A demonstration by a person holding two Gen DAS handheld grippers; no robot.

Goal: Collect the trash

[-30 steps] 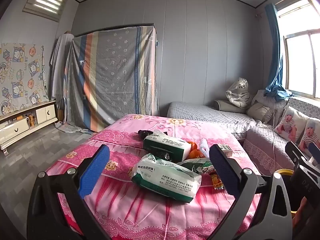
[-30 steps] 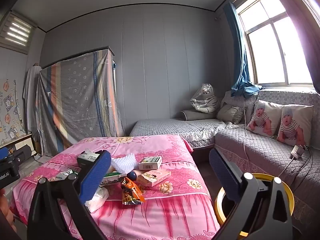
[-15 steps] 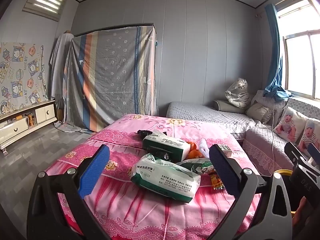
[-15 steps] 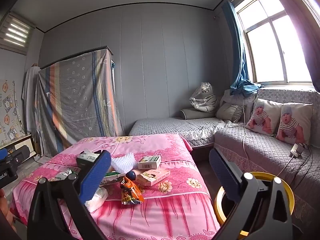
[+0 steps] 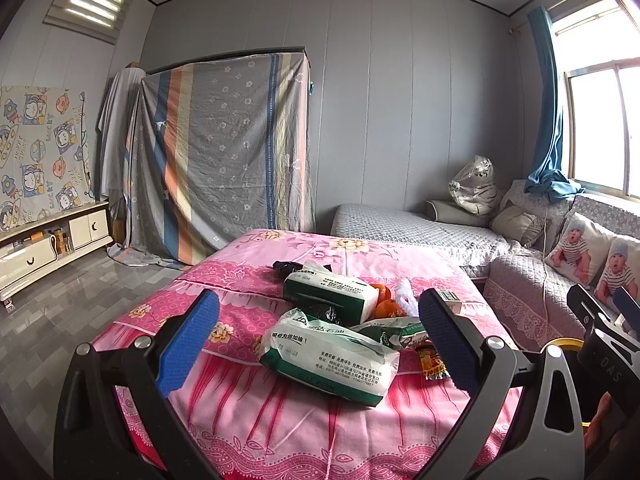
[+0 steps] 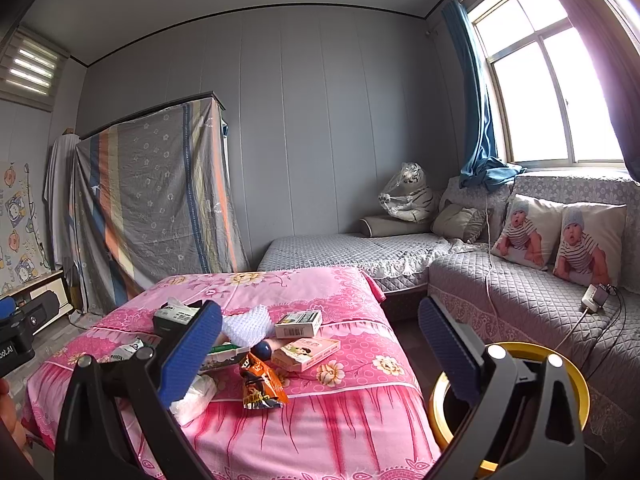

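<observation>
Trash lies piled on a table under a pink floral cloth [image 5: 248,408] [image 6: 352,412]. Nearest in the left wrist view is a green-and-white tissue pack [image 5: 332,356], with a second pack [image 5: 330,292], oranges [image 5: 384,304] and a black bag [image 5: 288,267] behind it. The right wrist view shows an orange snack wrapper [image 6: 260,386], a pink box [image 6: 306,354], a white box [image 6: 299,323] and white foam netting [image 6: 246,322]. My left gripper [image 5: 316,344] hangs open before the near pack. My right gripper [image 6: 320,354] is open above the table's near right corner, holding nothing.
A yellow-rimmed bin [image 6: 508,404] stands on the floor right of the table, partly behind my right finger. A grey quilted sofa [image 6: 532,300] with baby-print cushions [image 6: 560,236] runs along the right wall. A sheet-draped wardrobe [image 5: 224,156] and low cabinet [image 5: 48,244] stand left.
Both views have shifted only slightly; the table's items sit a touch lower and nearer in the frames. Both grippers stay open and nothing on the table has moved.
</observation>
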